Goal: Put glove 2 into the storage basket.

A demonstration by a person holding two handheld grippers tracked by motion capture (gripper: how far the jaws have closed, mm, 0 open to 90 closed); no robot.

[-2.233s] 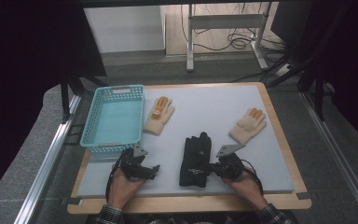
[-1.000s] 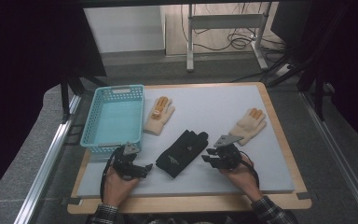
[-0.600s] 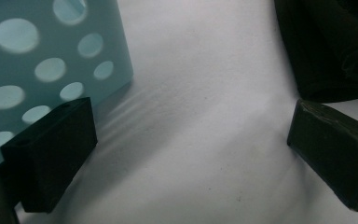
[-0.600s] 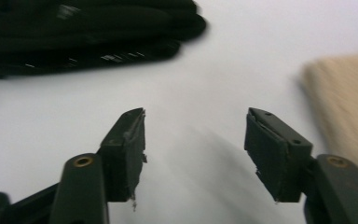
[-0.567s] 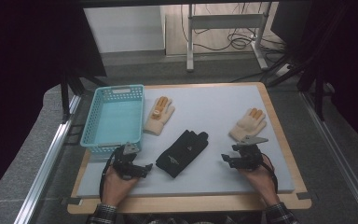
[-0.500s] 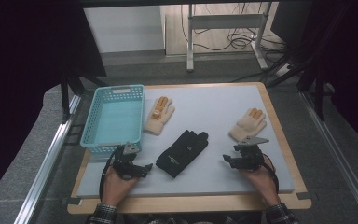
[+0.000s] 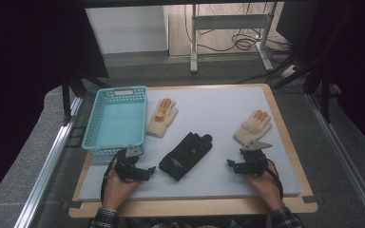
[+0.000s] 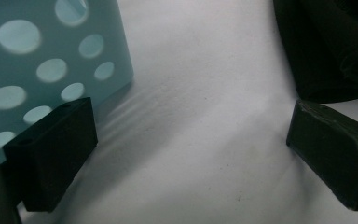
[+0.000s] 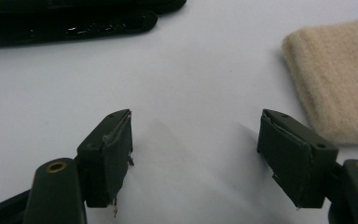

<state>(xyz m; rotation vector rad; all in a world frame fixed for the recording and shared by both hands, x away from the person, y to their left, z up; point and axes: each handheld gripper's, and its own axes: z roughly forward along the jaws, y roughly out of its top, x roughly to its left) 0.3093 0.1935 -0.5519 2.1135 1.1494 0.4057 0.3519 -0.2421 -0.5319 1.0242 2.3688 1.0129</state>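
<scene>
Each hand carries a black gripper, the left gripper and the right gripper, each with a grey three-cornered plate on top and a dark cable trailing back. The pads are blocky, black, worn at the edges, with brass-coloured screws behind. The sleeves are plaid.

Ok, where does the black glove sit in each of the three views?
High view: black glove lies mid-table, between the two grippers.
Left gripper view: its dark cloth is in the top right corner.
Right gripper view: it runs along the top left edge.
Shared landmark: the white table mat under it.
</scene>
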